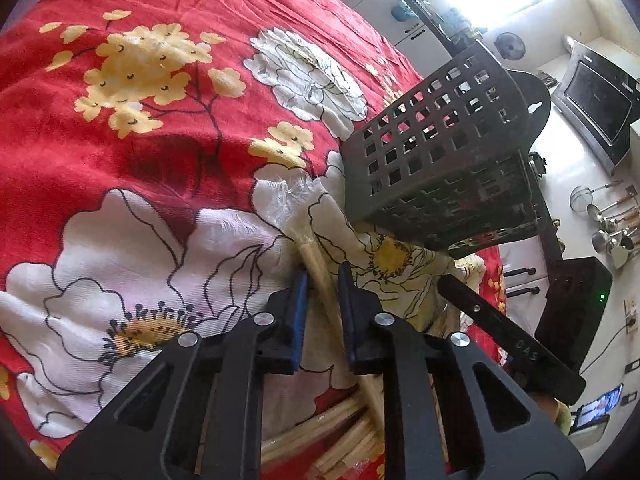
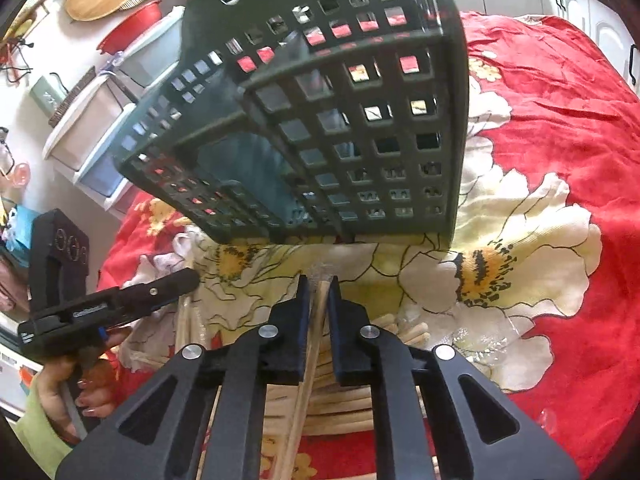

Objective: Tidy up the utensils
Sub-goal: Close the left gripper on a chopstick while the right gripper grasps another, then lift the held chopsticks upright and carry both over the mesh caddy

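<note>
A black perforated utensil holder (image 1: 444,152) stands on the red floral cloth, large and close in the right wrist view (image 2: 320,120). My left gripper (image 1: 322,276) is shut on pale wooden chopsticks (image 1: 316,264) that point toward the holder's base. My right gripper (image 2: 317,284) is shut on another wooden chopstick (image 2: 316,320), its tip just short of the holder. A pile of loose chopsticks (image 1: 340,440) lies under both grippers, also in the right wrist view (image 2: 344,408). The left gripper shows at the left of the right wrist view (image 2: 120,300), the right one in the left wrist view (image 1: 508,332).
The red floral cloth (image 1: 160,160) covers the table. Clear plastic wrap (image 2: 472,340) lies right of the pile. Beyond the table are storage bins (image 2: 100,132), a microwave (image 1: 600,108) and hanging ladles (image 1: 612,220).
</note>
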